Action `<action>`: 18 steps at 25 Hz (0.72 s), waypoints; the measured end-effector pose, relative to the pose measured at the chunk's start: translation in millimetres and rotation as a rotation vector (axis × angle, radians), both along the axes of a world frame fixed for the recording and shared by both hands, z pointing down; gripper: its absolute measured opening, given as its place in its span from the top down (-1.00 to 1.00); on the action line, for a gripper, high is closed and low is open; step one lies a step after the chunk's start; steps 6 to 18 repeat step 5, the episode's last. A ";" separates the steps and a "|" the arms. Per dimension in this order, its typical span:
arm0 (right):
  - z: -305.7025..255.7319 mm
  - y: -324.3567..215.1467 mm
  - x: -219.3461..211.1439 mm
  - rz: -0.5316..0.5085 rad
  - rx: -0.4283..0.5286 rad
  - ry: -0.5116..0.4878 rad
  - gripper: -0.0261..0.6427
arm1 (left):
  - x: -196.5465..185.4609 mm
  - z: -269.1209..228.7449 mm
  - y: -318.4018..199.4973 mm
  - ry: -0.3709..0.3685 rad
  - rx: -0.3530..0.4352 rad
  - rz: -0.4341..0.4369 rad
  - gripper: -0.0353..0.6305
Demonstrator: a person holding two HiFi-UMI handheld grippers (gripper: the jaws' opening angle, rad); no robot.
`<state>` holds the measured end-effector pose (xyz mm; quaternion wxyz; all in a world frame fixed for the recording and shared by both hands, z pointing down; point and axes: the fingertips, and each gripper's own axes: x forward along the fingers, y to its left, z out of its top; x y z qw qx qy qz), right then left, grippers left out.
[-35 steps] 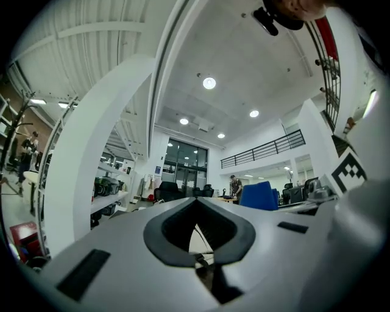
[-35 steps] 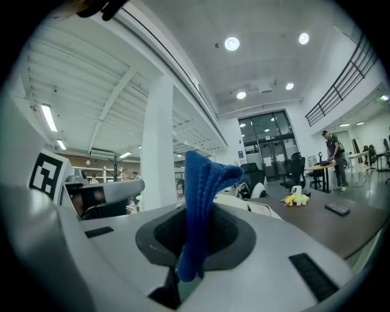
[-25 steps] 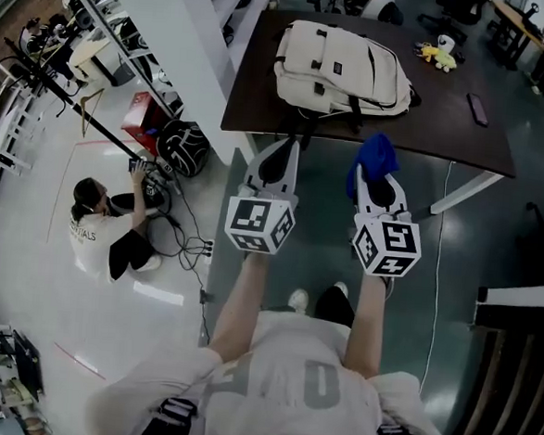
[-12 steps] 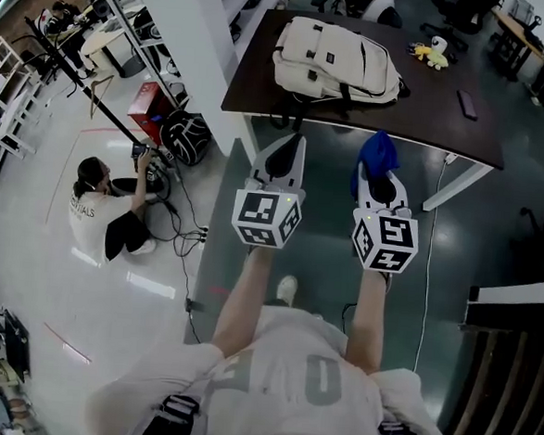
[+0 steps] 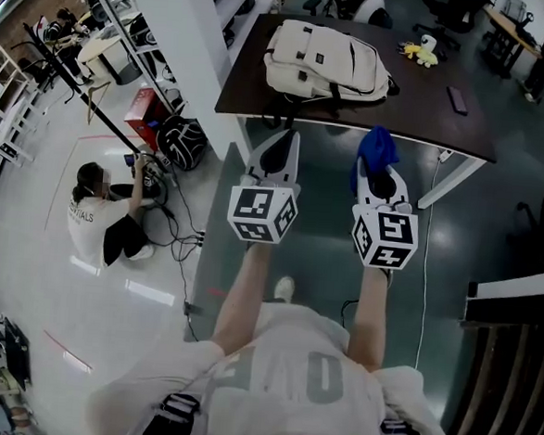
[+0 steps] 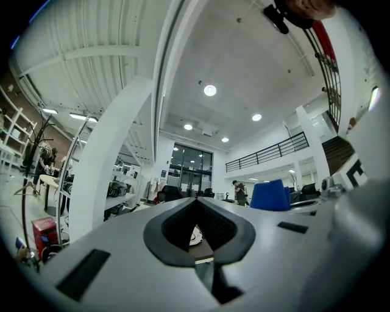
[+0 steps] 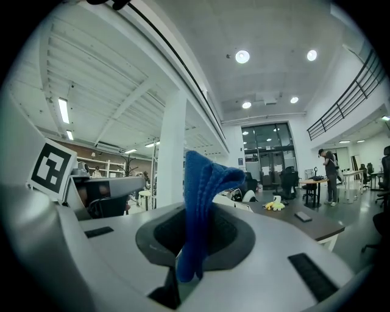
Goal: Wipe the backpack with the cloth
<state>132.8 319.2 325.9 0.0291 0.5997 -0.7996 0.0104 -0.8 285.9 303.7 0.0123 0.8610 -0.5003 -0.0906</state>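
Left gripper (image 5: 280,140): your jaws are pressed together with nothing between them, and the tip points at the near edge of the table (image 5: 445,131), on its left part.
Left arm: your forearm is stretched straight forward, short of the table, with the marker cube facing up.
Right gripper (image 5: 378,173): your jaws are clamped on the cloth (image 5: 377,150), and the tip points at the middle of the table's near edge.
Cloth: blue, bunched and standing up out of the jaws, just short of the table's near edge.
Right arm: it reaches forward beside the left one, with both grippers about level.
Backpack (image 5: 326,62): cream, lying flat on the left half of the table, well apart from both grippers.
Yellow toy (image 5: 415,52): on the table's far side, to the right of the backpack.
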 end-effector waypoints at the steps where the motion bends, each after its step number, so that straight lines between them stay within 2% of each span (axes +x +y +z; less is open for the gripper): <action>1: -1.3 0.2 1.1 0.002 0.001 0.003 0.81 | 1.8 -1.2 0.4 -0.001 0.002 0.003 0.88; 18: -5.7 1.2 2.0 0.004 0.002 0.009 0.81 | 7.6 -5.5 2.5 -0.012 0.007 0.017 0.88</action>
